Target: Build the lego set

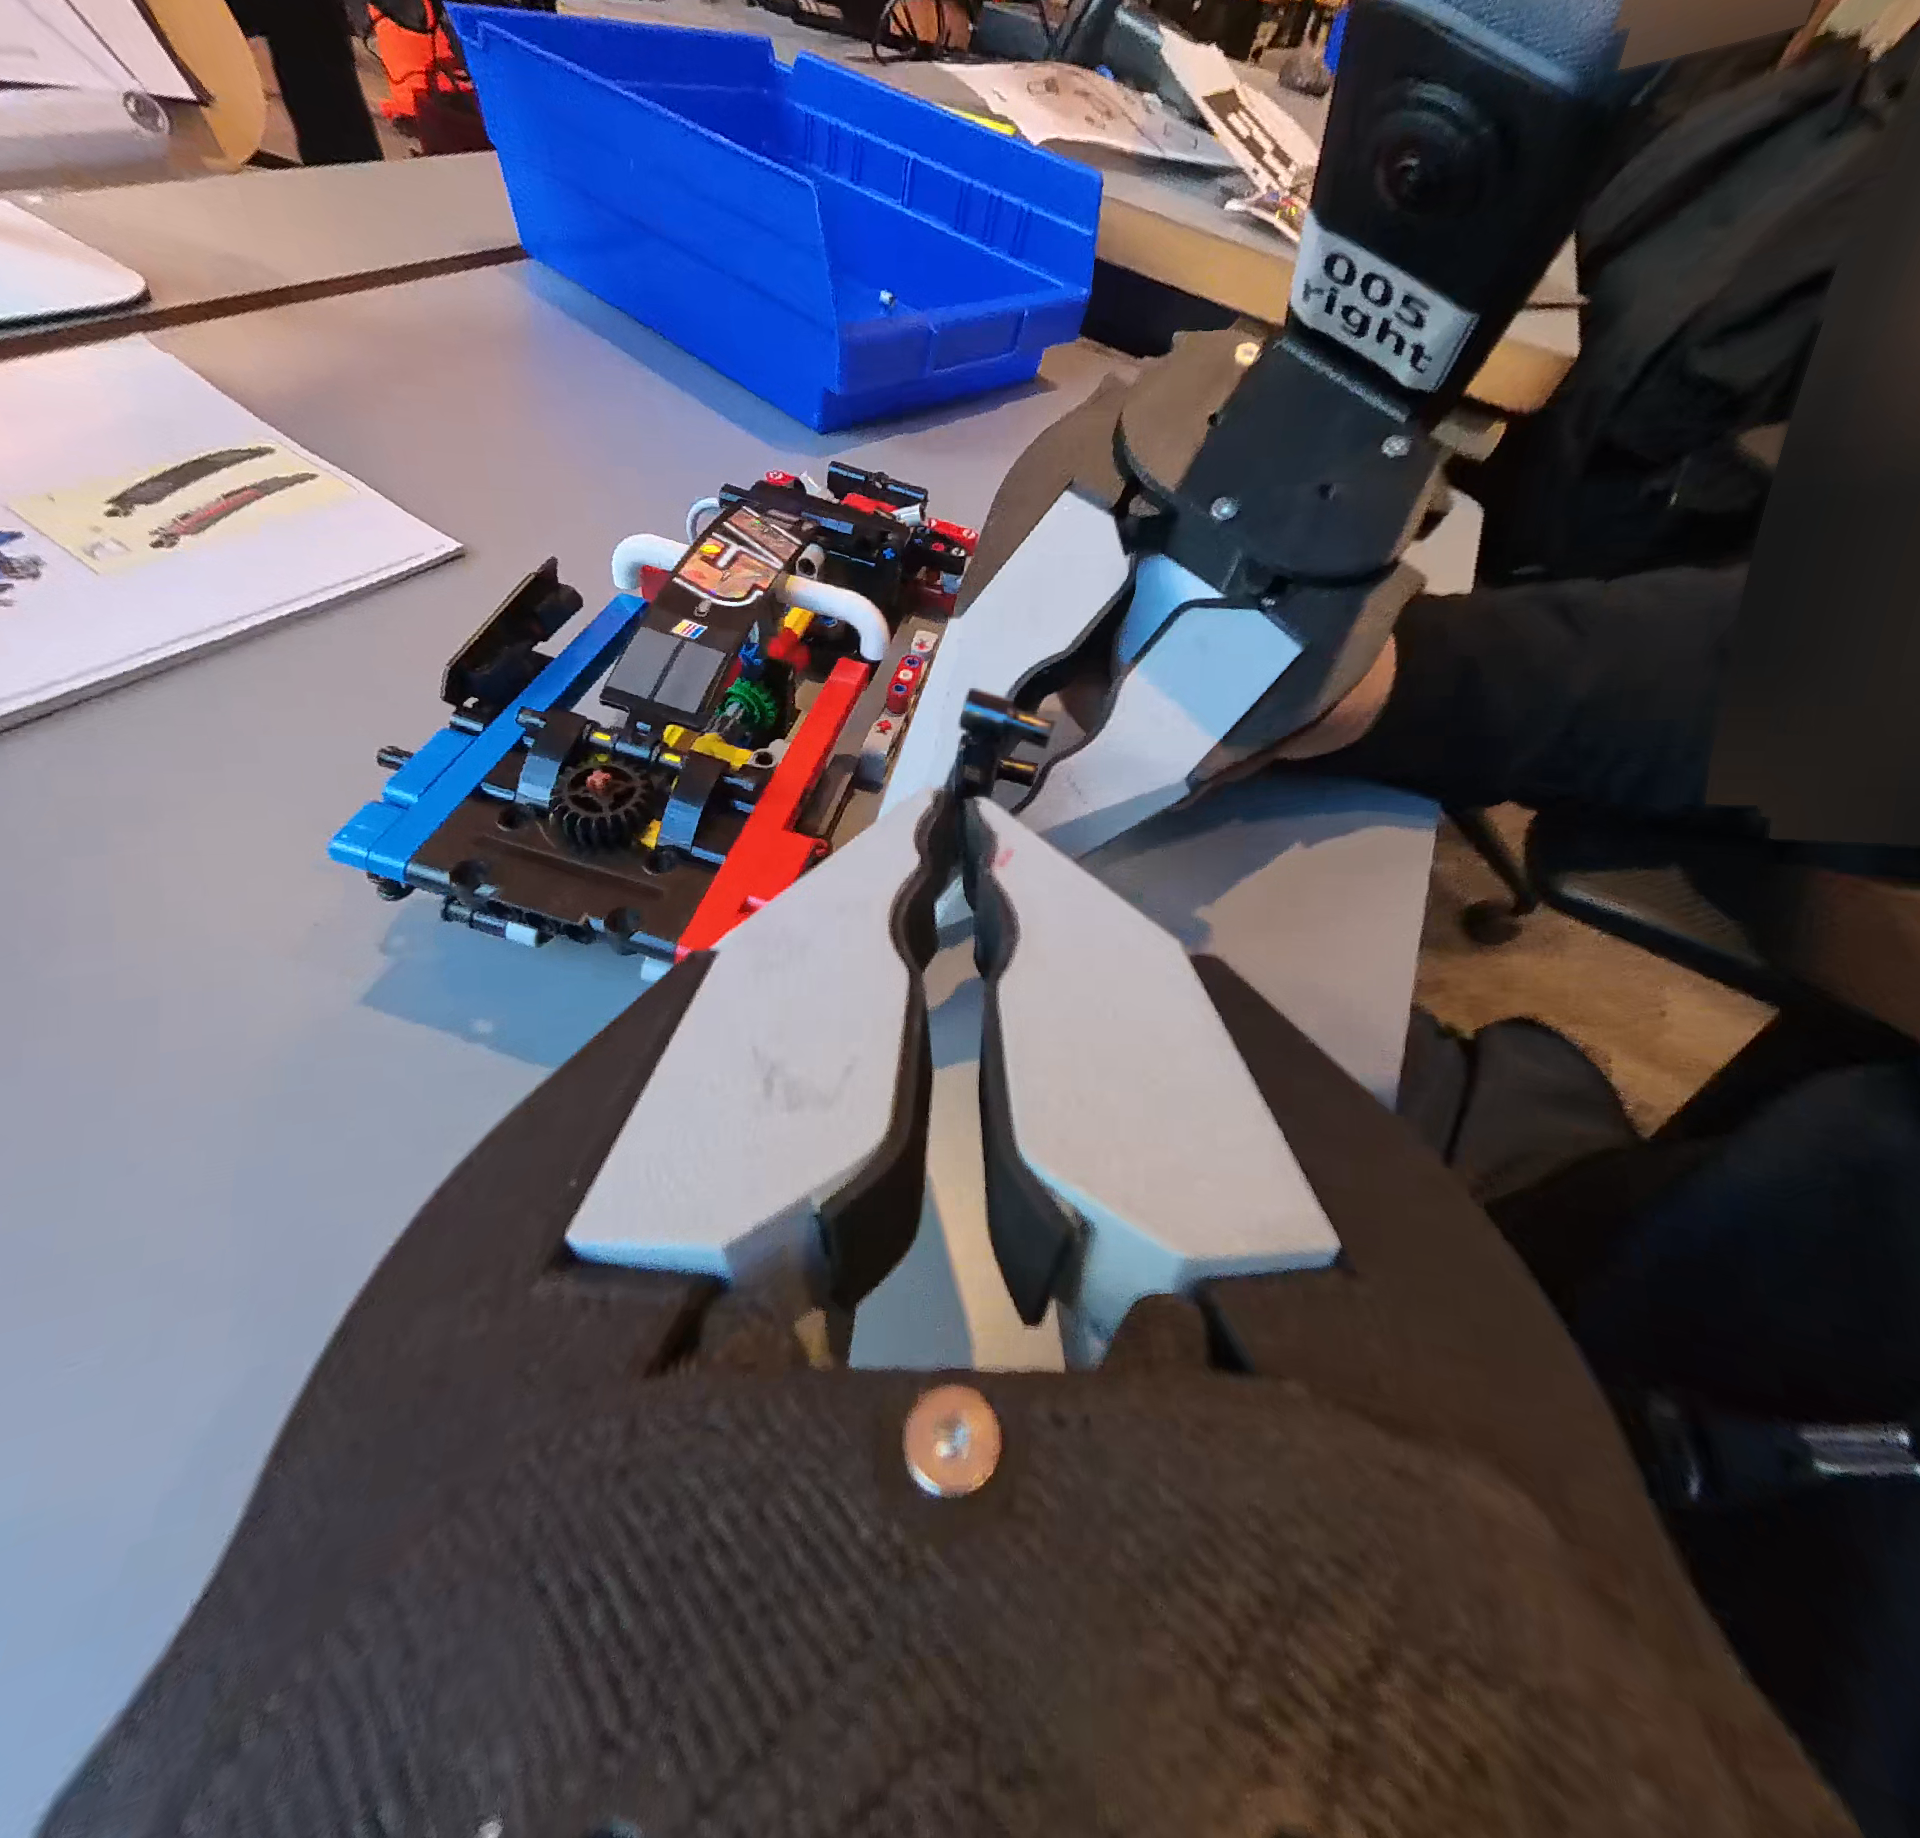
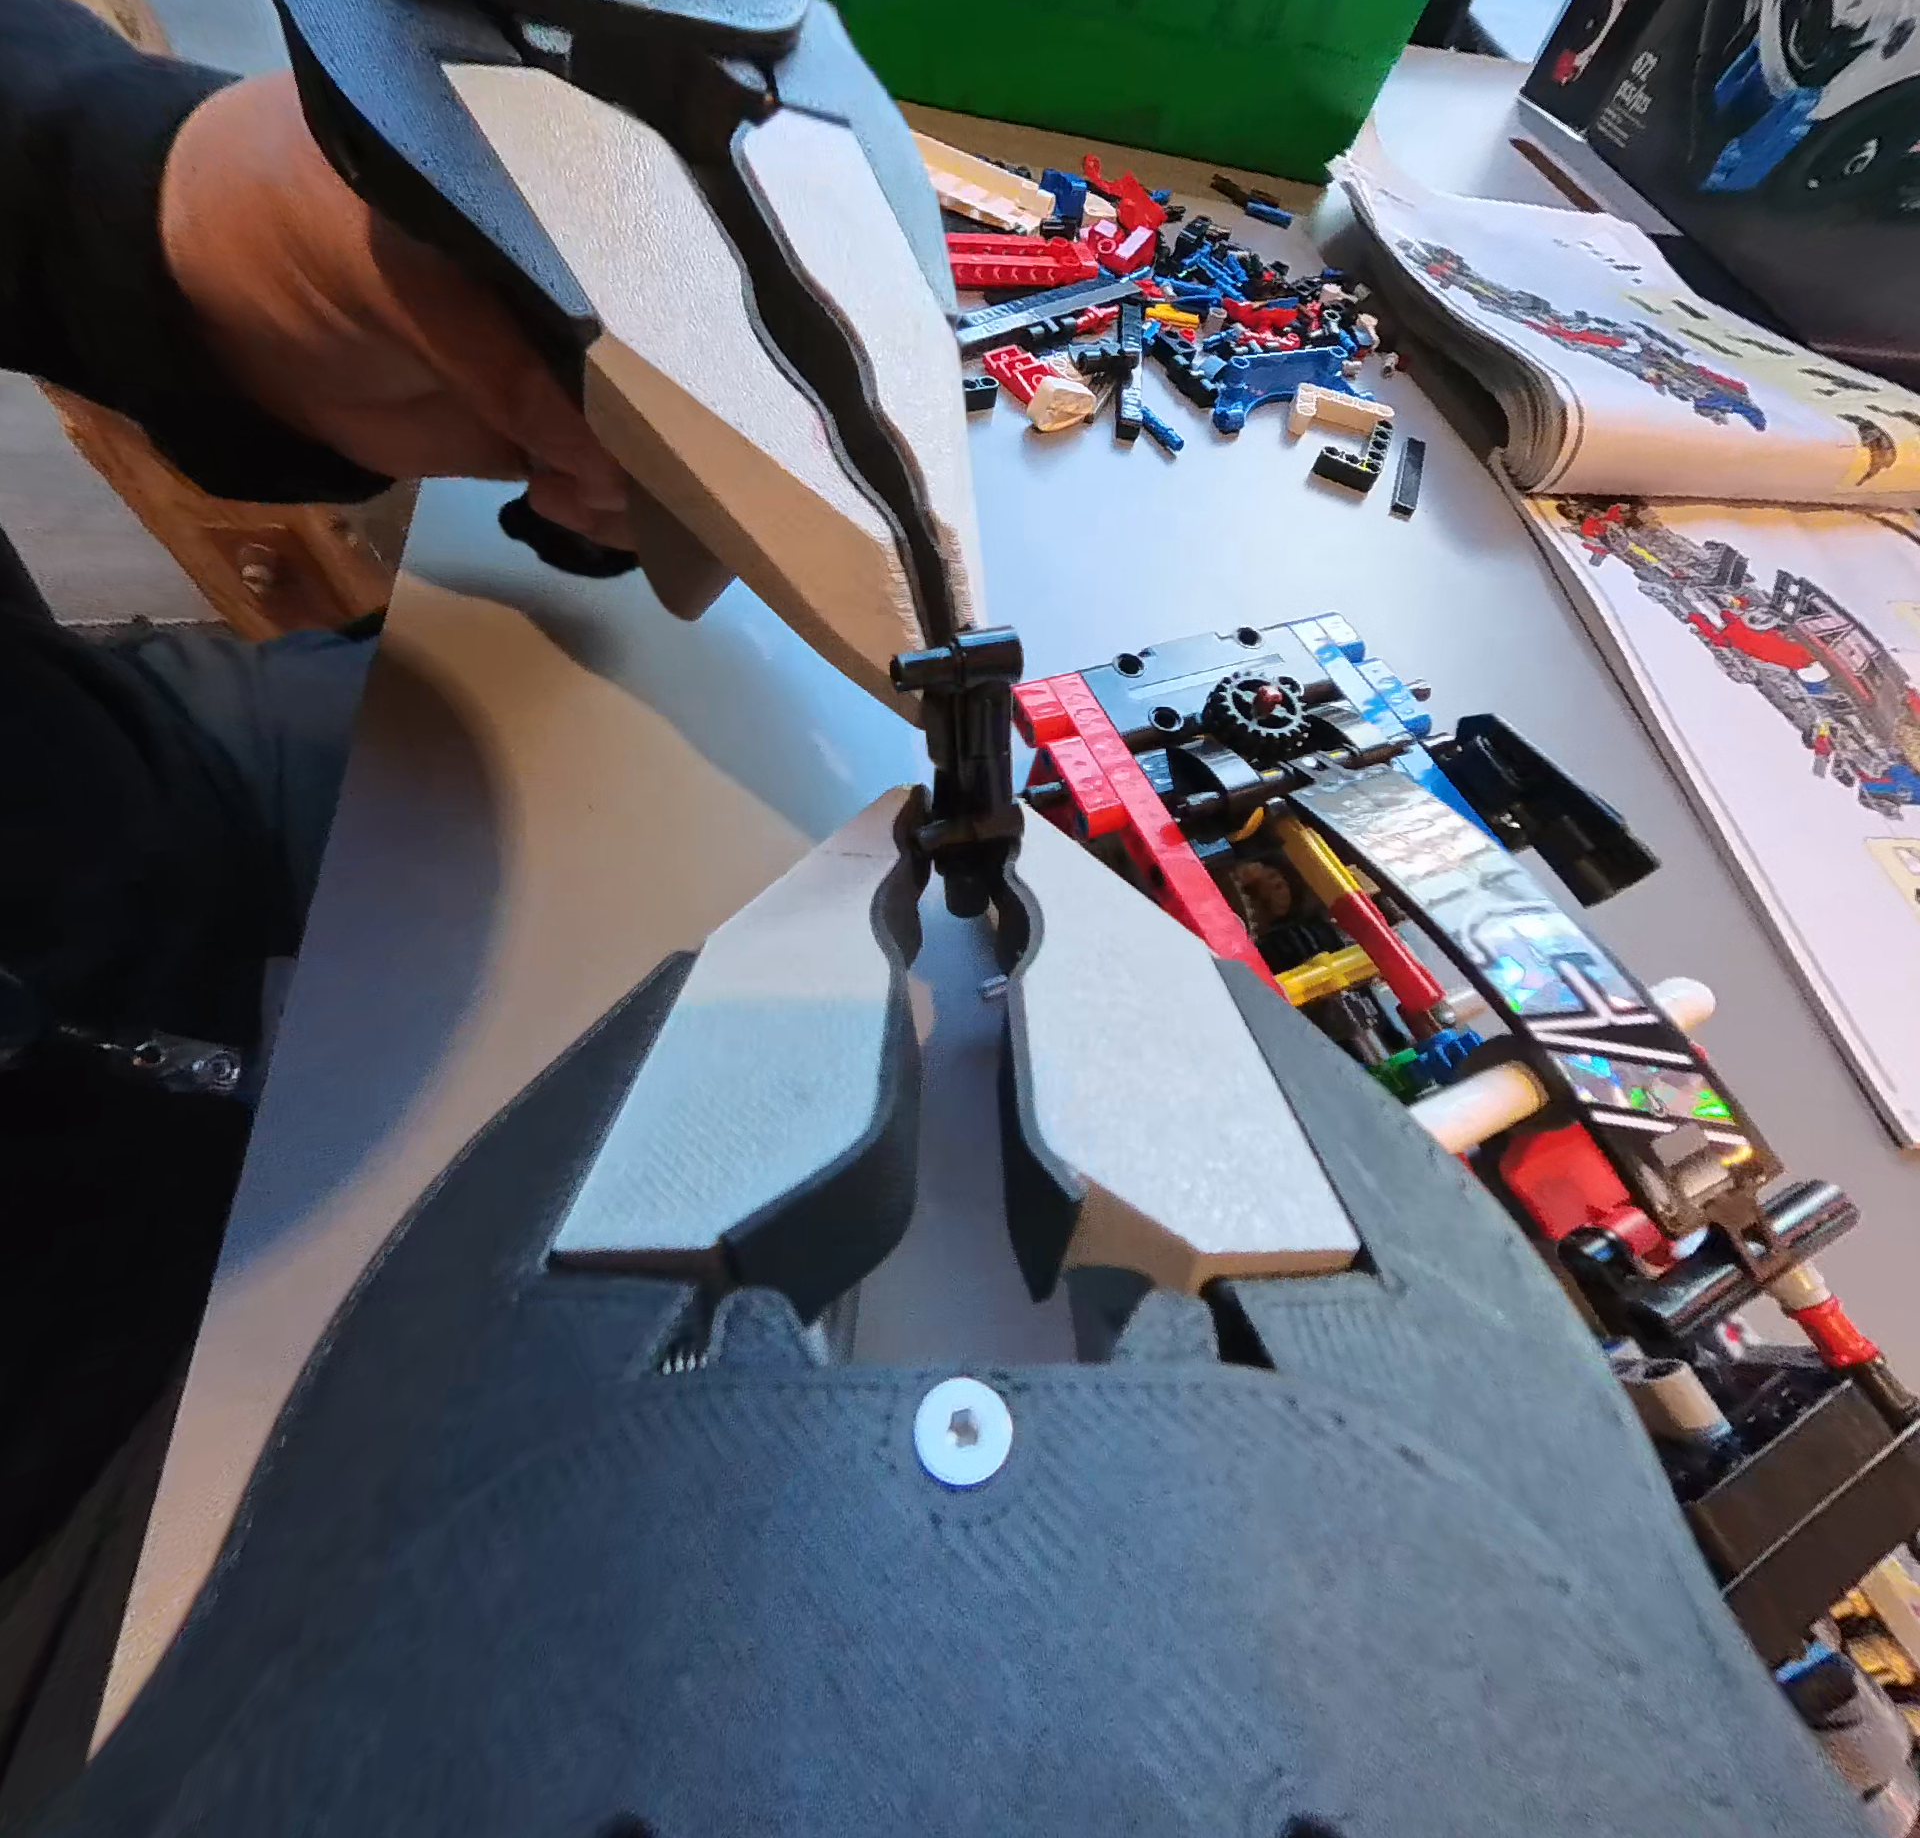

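Note:
A small black lego connector piece [image 1: 997, 739] stands between both grippers, just off the red side of the partly built car chassis [image 1: 665, 718]. In the left wrist view my left gripper [image 1: 961, 822] is shut, with one end of the piece pinched at its fingertips. The right gripper [image 1: 1039, 718] comes in from the upper right onto the other end. In the right wrist view my right gripper [image 2: 961, 853] is shut on the lower end of the piece [image 2: 971, 739]. The left gripper [image 2: 935, 635] reaches down from the upper left onto its cross-shaped top. The chassis [image 2: 1351, 853] lies just to the right.
An empty blue bin [image 1: 779, 199] stands behind the chassis. An instruction booklet [image 1: 156, 541] lies at the left, and it also shows in the right wrist view [image 2: 1662, 365]. A pile of loose lego pieces [image 2: 1164, 302], a green bin [image 2: 1122, 22] and the set's box [image 2: 1745, 43] are farther back. The grippers are tip to tip, or close to it.

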Tool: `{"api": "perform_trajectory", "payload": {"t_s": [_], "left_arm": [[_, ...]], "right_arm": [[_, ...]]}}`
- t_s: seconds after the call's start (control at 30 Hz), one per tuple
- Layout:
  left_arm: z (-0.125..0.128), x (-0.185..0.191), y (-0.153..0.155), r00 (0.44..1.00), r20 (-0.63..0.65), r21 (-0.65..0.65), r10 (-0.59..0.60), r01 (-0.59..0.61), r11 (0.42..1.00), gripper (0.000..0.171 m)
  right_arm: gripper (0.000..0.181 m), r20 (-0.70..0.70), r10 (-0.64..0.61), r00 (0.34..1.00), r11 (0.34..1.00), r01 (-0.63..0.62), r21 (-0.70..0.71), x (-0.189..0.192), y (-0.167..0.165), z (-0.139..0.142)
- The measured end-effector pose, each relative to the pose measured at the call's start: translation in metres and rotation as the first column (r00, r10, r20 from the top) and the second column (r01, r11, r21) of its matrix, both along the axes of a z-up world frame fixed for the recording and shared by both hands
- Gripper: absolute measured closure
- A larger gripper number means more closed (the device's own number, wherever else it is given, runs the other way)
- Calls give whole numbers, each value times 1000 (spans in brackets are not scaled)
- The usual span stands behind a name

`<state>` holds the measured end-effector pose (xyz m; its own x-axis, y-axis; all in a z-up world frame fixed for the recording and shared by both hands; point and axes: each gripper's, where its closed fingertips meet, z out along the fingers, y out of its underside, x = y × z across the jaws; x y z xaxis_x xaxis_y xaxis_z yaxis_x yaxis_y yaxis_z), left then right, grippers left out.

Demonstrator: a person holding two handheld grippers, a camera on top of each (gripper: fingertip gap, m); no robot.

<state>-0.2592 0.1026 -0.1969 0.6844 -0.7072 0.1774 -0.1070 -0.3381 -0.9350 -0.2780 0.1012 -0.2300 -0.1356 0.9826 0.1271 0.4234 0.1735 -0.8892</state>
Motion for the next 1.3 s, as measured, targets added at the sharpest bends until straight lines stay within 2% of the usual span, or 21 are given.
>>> {"api": "perform_trajectory", "payload": {"t_s": [0.17, 0.27, 0.43, 0.53, 0.6, 0.67, 0.77, 0.83, 0.9, 1.0, 1.1, 1.2, 1.3], "left_arm": [[-3, -14, 3, 993, -117, 70, 27, -19, 997, 171], [-5, -21, 4, 988, -151, 46, 24, -18, 999, 171], [-19, -20, -2, 996, -66, -156, -57, 46, 987, 171], [-24, -18, -5, 996, -14, -235, -88, 82, 968, 171], [-24, -16, -7, 995, 4, -252, -100, 98, 963, 171], [-22, -15, -8, 995, 26, -252, -101, 105, 962, 171], [-15, -13, -10, 988, 97, -274, -118, 140, 951, 171], [-14, -14, -9, 988, 101, -265, -120, 142, 954, 171], [-11, -13, -9, 987, 108, -256, -123, 147, 955, 171], [-1, -11, -7, 983, 142, -193, -116, 142, 971, 171], [2, -6, -9, 981, 139, -186, -134, 159, 970, 154], [4, -3, -10, 981, 139, -180, -139, 163, 970, 165], [8, -2, -12, 963, 220, -206, -159, 205, 957, 169]], "right_arm": [[169, -11, -17, 1000, 1000, 17, -6, 3, 5, 2], [166, -63, -35, 997, 999, 36, 6, 5, 9, 13], [158, -122, 50, 991, 999, -48, 20, 2, -9, 23], [169, -79, 34, 996, 998, -37, -44, 0, -6, 15], [178, -72, 40, 997, 992, -49, -116, 1, -5, 13], [177, -80, 54, 995, 978, -69, -196, 1, -7, 14], [164, -65, 61, 996, 966, -75, -246, 0, -7, 12], [176, -79, 89, 993, 959, -106, -262, 0, -12, 14], [176, -87, 98, 991, 945, -120, -305, 1, -13, 16], [176, -135, 103, 985, 870, -155, -468, 3, -12, 27], [177, -199, 90, 976, 751, -198, -630, 4, -9, 39], [176, -205, 107, 973, 657, -224, -720, 4, -11, 40], [176, -229, 133, 964, 589, -263, -765, 6, -15, 44]]}}
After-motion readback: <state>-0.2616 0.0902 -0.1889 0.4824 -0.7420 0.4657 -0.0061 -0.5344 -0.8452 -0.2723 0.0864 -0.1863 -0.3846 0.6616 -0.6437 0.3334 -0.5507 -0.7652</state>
